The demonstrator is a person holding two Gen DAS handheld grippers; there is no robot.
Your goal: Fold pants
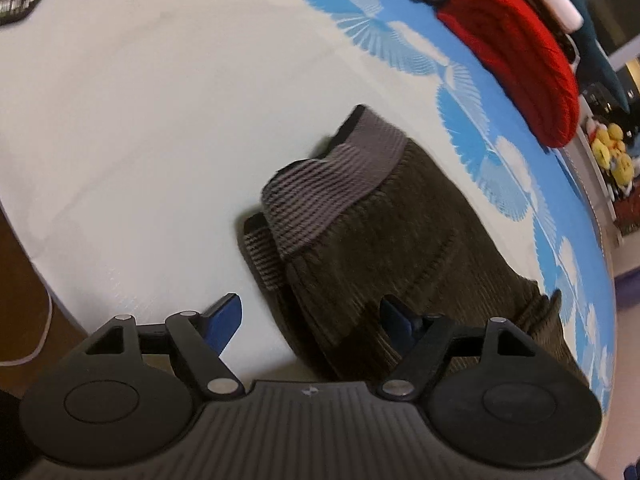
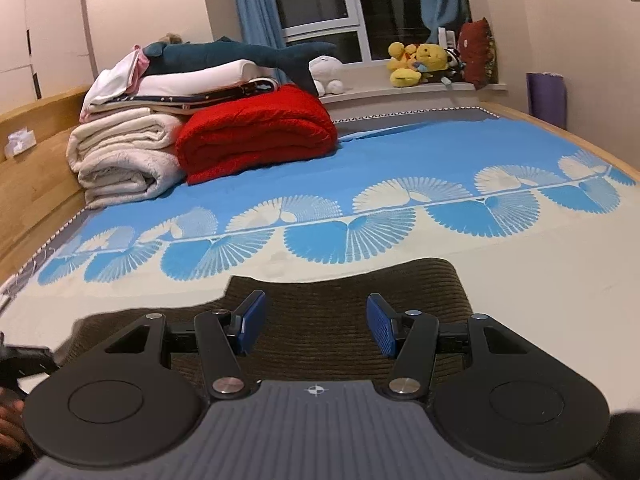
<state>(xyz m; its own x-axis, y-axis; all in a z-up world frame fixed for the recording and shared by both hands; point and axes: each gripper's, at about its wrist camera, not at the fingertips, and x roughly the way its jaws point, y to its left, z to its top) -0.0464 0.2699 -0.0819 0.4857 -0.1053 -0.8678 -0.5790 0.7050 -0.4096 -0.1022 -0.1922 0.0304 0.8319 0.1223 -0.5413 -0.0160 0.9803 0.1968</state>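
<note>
Dark corduroy pants [image 1: 372, 248], folded into a compact stack, are lying on the bed sheet [image 1: 140, 140] near the red blanket [image 2: 256, 136]. The left gripper [image 1: 312, 316] and right gripper [image 2: 316, 326] are hovering over them, jaws spread wide, gripping nothing.

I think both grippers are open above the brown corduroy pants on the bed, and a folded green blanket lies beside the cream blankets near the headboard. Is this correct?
One detail is wrong: the folded blanket beside the cream blankets is red, not green, as the right wrist view shows. The rest holds: the left gripper and right gripper are both open over the brown corduroy pants on the bed.
</note>
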